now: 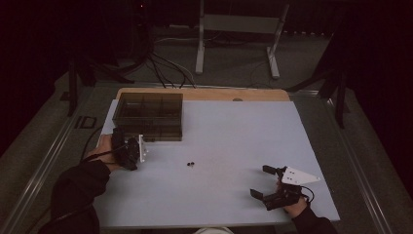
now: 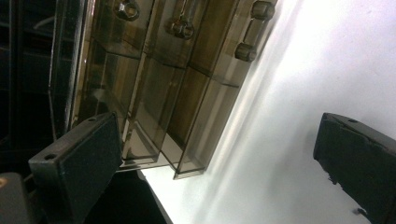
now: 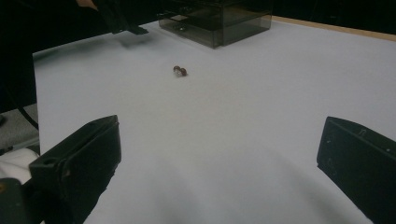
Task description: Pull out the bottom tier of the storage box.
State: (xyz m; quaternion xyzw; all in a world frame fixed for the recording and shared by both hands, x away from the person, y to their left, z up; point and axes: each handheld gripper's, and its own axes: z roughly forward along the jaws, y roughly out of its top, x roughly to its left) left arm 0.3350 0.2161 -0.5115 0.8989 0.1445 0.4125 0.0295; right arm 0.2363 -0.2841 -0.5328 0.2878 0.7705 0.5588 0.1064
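A smoky see-through compartment box [image 1: 148, 116] stands at the back left of the white mat [image 1: 234, 131]. My left gripper [image 1: 127, 144] hovers just in front of the box's near left corner. In the left gripper view its jaws [image 2: 215, 154] stand wide open with nothing pinched, and the box [image 2: 154, 93] holds a nut [image 2: 126, 9] and bolts [image 2: 247, 51] in its cells. Two small dark metal parts [image 1: 191, 164] lie together mid-mat. My right gripper [image 1: 261, 181] rests open near the front right, pointing at those parts [image 3: 180, 71].
A wooden board edge [image 1: 204, 93] shows behind the mat. Beyond the table a metal stand [image 1: 238, 24] and cables [image 1: 165, 68] sit on the floor. The mat ends close below my right hand. In the right gripper view the box [image 3: 219, 21] lies far ahead.
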